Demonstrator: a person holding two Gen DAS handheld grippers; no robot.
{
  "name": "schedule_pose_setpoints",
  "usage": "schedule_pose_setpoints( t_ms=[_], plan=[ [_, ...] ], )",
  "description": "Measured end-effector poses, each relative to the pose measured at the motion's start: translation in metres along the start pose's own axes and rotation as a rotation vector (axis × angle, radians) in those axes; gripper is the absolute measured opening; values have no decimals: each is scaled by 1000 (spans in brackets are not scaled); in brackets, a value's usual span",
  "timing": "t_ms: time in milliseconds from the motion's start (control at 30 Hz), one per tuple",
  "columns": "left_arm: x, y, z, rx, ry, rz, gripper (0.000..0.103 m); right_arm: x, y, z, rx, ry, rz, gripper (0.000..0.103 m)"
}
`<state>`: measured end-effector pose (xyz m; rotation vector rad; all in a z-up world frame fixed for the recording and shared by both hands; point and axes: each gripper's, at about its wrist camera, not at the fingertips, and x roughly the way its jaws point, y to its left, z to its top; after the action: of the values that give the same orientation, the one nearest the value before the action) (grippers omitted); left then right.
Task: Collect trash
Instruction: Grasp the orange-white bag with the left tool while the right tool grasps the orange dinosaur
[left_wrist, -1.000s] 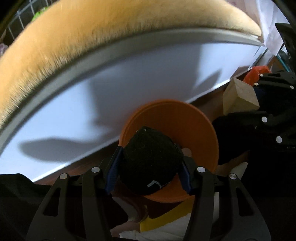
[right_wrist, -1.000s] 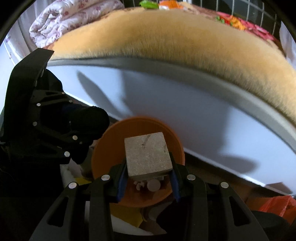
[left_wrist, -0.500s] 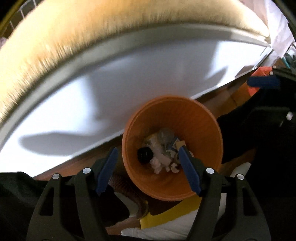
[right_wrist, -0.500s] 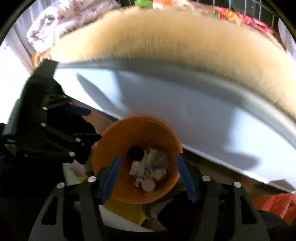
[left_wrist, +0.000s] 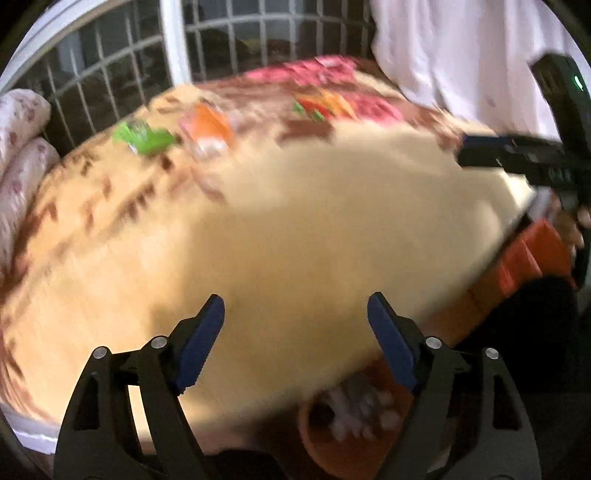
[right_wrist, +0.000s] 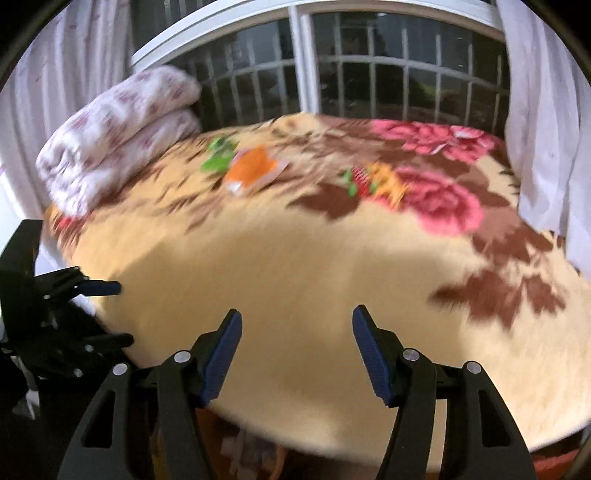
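Both views blurred. Left gripper (left_wrist: 295, 332) over the near edge of the floral blanket (left_wrist: 277, 229), jaws spread, just been opening, nothing between them. Right gripper (right_wrist: 297, 347) likewise spread and empty. Orange bin (left_wrist: 332, 450) below the blanket's edge, pale scraps inside. Green wrapper (right_wrist: 218, 158) and orange wrapper (right_wrist: 255, 170) lie far across the blanket, touching.

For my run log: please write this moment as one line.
left gripper: open, empty | right gripper: open, empty | orange bin: holds trash | wrappers on floral blanket: orange, green | next: likely wrappers
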<state>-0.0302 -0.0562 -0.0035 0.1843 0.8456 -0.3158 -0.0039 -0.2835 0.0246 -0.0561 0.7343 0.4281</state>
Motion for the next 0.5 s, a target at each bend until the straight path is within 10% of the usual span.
schedule_pose_setpoints(
  t_ms=[500],
  plan=[
    [112, 91, 139, -261, -1, 88, 80, 19, -26, -5, 161, -136, -21, 76]
  ],
)
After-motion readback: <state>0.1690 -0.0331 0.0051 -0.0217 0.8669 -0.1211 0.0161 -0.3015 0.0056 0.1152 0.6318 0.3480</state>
